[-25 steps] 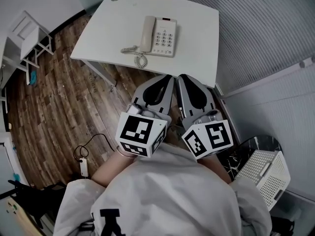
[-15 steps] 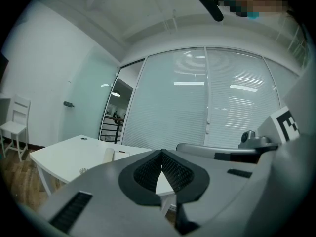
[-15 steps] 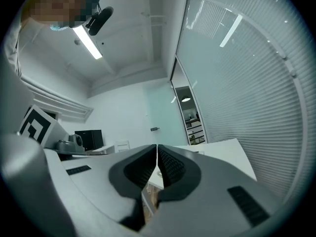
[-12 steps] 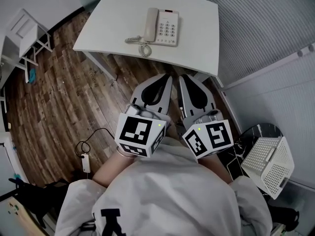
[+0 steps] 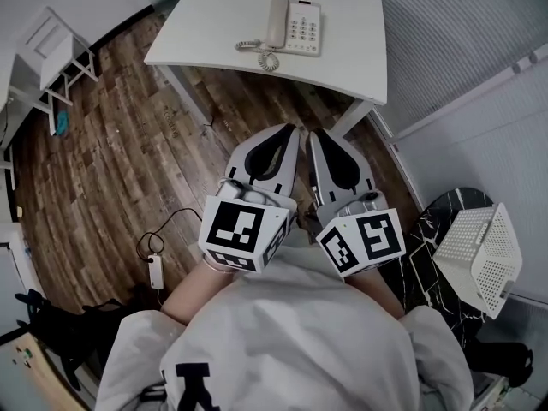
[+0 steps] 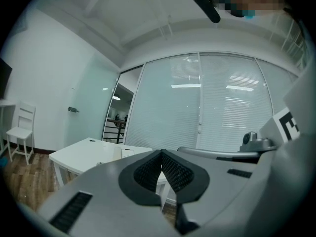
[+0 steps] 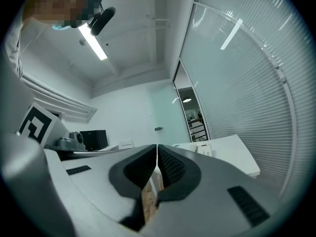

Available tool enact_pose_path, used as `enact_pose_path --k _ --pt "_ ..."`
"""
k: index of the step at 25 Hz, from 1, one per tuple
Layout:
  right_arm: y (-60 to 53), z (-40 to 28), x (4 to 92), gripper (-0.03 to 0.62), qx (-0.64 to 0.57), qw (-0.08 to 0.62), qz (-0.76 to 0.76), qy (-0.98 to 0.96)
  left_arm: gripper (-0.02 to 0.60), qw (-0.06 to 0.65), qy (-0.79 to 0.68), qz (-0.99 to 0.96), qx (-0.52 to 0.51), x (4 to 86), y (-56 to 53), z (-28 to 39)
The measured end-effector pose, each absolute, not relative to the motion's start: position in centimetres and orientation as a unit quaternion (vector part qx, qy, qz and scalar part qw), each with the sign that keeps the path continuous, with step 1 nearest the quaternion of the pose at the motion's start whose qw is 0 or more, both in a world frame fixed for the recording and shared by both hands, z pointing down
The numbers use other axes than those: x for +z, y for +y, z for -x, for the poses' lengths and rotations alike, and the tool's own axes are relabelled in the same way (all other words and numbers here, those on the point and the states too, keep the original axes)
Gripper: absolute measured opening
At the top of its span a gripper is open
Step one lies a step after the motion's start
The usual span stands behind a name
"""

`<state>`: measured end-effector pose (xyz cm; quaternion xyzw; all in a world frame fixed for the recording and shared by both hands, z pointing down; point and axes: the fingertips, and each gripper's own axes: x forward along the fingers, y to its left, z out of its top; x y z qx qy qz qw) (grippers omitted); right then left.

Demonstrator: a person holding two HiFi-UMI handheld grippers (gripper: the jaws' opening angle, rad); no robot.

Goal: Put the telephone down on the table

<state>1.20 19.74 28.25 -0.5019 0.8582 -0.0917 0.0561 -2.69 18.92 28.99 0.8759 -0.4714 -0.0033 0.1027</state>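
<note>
A white telephone [image 5: 295, 26] lies on the white table [image 5: 223, 24] at the top of the head view, its handset [image 5: 276, 22] in the cradle and the coiled cord [image 5: 266, 57] trailing toward the near edge. My left gripper [image 5: 289, 130] and right gripper [image 5: 315, 134] are held side by side in front of my body, well short of the table, over the wooden floor. Both are shut with nothing between the pads. From the left gripper [image 6: 162, 153] view the telephone [image 6: 126, 152] shows small and far off. The right gripper [image 7: 157, 148] view shows the telephone [image 7: 205, 150] on the table [image 7: 237, 157].
A white chair [image 5: 51, 54] stands at the left. A white perforated basket [image 5: 481, 257] sits tilted on a black marble top [image 5: 428, 229] at the right. A power strip [image 5: 156, 271] and its cable lie on the floor. Glass walls with blinds [image 5: 479, 32] close off the right.
The table and telephone have slid toward the top of the head view and look smaller, so I have moved back from them. Both grippers stay shut, side by side.
</note>
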Motion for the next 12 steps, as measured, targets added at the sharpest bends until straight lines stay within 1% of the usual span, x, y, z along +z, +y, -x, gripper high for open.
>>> enact_pose_path --k 12 --pt "28.2 1.5 28.2 0.031 -0.091 0.070 0.506 0.855 0.005 0.099 -0.461 -0.882 0.001 29.1 27.2 5.0"
